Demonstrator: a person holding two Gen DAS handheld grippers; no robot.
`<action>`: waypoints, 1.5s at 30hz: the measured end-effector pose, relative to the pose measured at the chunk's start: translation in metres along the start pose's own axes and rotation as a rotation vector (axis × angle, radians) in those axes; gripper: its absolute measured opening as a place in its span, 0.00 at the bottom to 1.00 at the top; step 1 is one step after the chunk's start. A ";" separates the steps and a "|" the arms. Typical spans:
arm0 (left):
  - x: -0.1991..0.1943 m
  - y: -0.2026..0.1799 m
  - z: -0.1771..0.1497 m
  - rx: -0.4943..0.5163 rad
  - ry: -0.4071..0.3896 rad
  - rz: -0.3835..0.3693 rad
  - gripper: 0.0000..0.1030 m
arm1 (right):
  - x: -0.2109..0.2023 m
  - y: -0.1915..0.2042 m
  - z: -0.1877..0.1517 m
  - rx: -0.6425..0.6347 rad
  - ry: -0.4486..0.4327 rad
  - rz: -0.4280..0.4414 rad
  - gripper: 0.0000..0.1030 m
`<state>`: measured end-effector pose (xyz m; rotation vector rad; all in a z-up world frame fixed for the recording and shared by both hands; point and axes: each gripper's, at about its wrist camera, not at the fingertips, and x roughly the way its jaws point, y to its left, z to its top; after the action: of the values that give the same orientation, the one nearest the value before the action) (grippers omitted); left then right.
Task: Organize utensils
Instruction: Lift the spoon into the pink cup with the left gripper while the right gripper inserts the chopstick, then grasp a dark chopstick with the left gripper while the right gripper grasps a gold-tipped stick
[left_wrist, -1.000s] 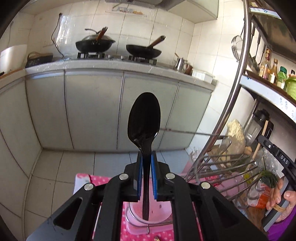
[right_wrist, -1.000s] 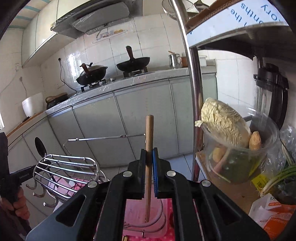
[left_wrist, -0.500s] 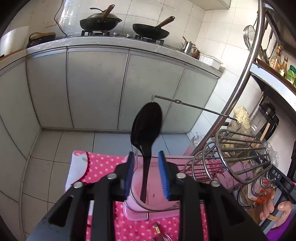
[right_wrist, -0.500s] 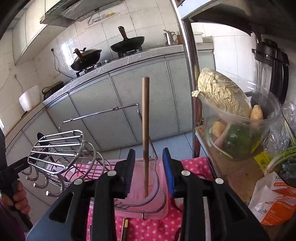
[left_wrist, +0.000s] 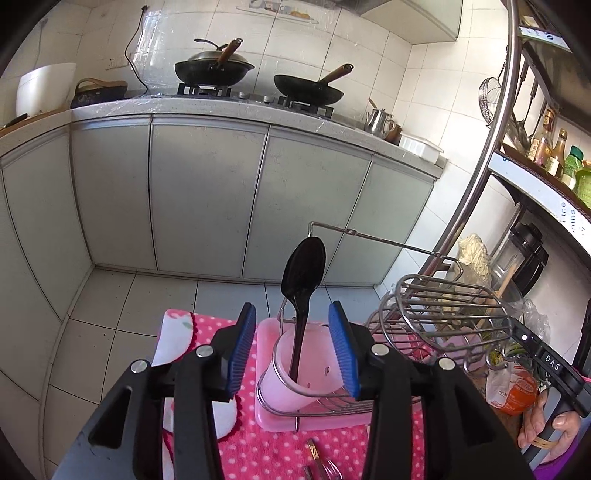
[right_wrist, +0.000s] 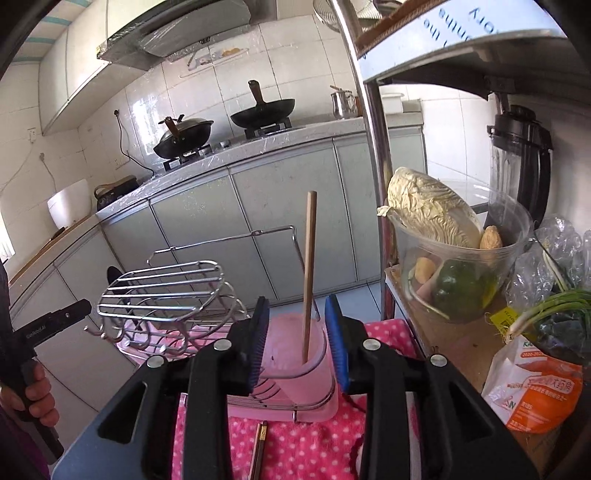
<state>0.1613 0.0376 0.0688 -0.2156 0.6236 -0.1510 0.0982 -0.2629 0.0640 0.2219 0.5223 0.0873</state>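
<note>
In the left wrist view a black spoon (left_wrist: 303, 280) stands bowl up in a pink cup (left_wrist: 295, 373) of the wire utensil rack (left_wrist: 439, 302). My left gripper (left_wrist: 292, 349) is open, its blue pads on either side of the spoon handle without touching it. In the right wrist view a wooden chopstick (right_wrist: 308, 273) stands in a pink cup (right_wrist: 299, 354) at the rack's other end. My right gripper (right_wrist: 297, 339) is open around it, apart from it. The spoon's bowl (right_wrist: 112, 275) shows behind the rack (right_wrist: 166, 291).
The rack stands on a pink tray (left_wrist: 314, 421) on a pink dotted cloth (left_wrist: 266, 450). More chopsticks lie on the cloth (right_wrist: 260, 446). A metal shelf pole (right_wrist: 376, 177), a bowl of vegetables (right_wrist: 454, 258), a blender (right_wrist: 524, 158) and bags (right_wrist: 535, 398) stand at the right.
Both grippers have opened and let go: the spoon and the chopstick now stand in their cups. Both grippers have drawn back a little.
</note>
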 end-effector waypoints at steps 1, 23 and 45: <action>-0.005 0.000 -0.002 -0.001 -0.007 0.000 0.39 | -0.005 0.001 -0.003 0.002 -0.003 0.003 0.31; -0.007 -0.003 -0.100 -0.016 0.229 -0.070 0.38 | 0.022 -0.012 -0.112 0.136 0.321 0.069 0.31; 0.092 -0.002 -0.184 -0.162 0.700 -0.068 0.16 | 0.070 -0.015 -0.144 0.286 0.548 0.179 0.18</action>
<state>0.1253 -0.0116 -0.1277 -0.3443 1.3283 -0.2441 0.0863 -0.2410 -0.0952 0.5320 1.0619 0.2525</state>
